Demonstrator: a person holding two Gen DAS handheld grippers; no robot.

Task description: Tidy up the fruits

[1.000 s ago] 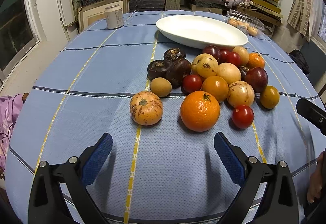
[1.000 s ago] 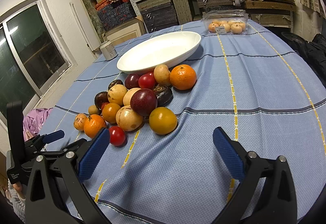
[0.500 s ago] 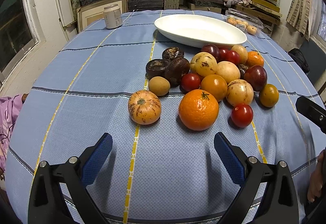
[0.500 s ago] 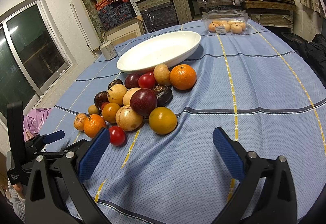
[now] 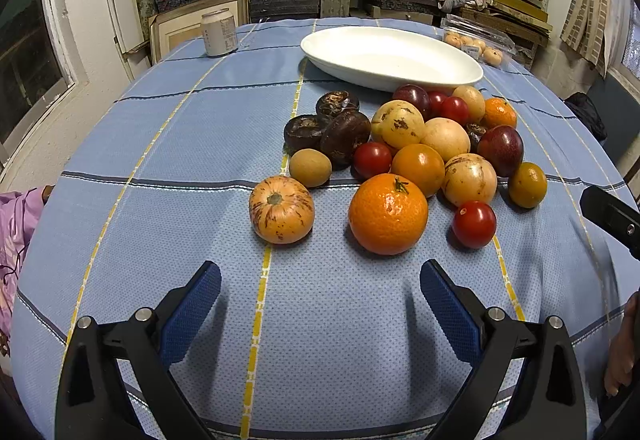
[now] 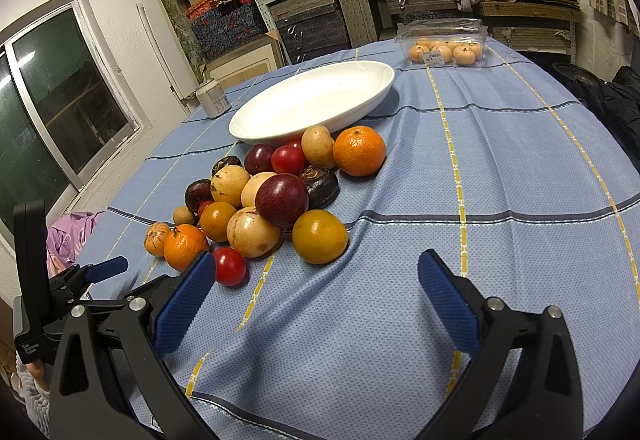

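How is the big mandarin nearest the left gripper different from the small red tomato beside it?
The mandarin is orange and dimpled; the tomato is red, smooth and glossy. The mandarin is clearly larger. The mandarin shows a green stem scar; the tomato shows only a pale dot. Both are round and rest loose on the blue tablecloth.

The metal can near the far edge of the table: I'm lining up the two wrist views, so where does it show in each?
Left wrist: the metal can stands upper left, left of the white dish.
Right wrist: the can sits left of centre, just beyond the dish's left end.
Shared landmark: the white dish.
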